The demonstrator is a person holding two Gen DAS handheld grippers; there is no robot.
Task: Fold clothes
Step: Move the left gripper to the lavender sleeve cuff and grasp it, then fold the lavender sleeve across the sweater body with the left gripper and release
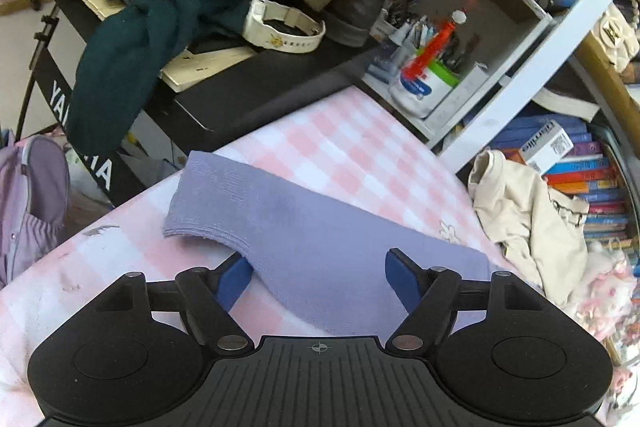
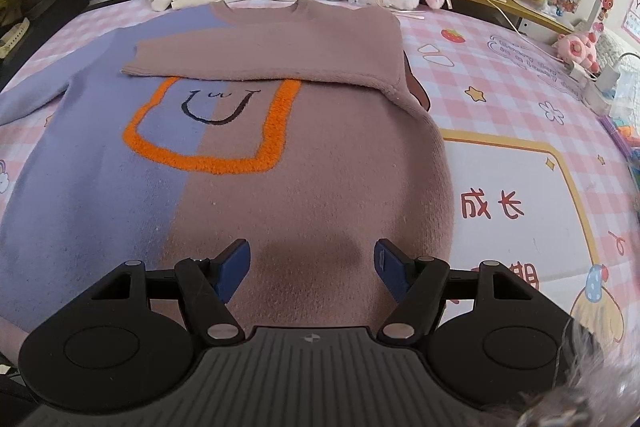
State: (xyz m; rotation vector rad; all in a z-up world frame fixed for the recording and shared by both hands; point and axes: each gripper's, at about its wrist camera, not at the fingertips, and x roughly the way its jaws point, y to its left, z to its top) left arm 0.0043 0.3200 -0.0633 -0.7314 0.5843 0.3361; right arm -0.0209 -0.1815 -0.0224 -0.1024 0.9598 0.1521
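The sweater (image 2: 224, 163) is lying with its brown sleeve (image 2: 264, 51) folded across mid-frame, the purple sleeve (image 1: 280, 223) seemingly lying unfolded, both grippers (image 1: 318, 277) (image 2: 312, 269) gaping empty.

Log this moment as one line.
sweater: flat on bed | brown sleeve: folded across | purple sleeve: out | left gripper: open | right gripper: open

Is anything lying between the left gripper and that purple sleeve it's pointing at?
Nothing visible does. The left gripper is open, and the purple sleeve lies flat on the pink checked sheet right between its fingers, with nothing on top of it.
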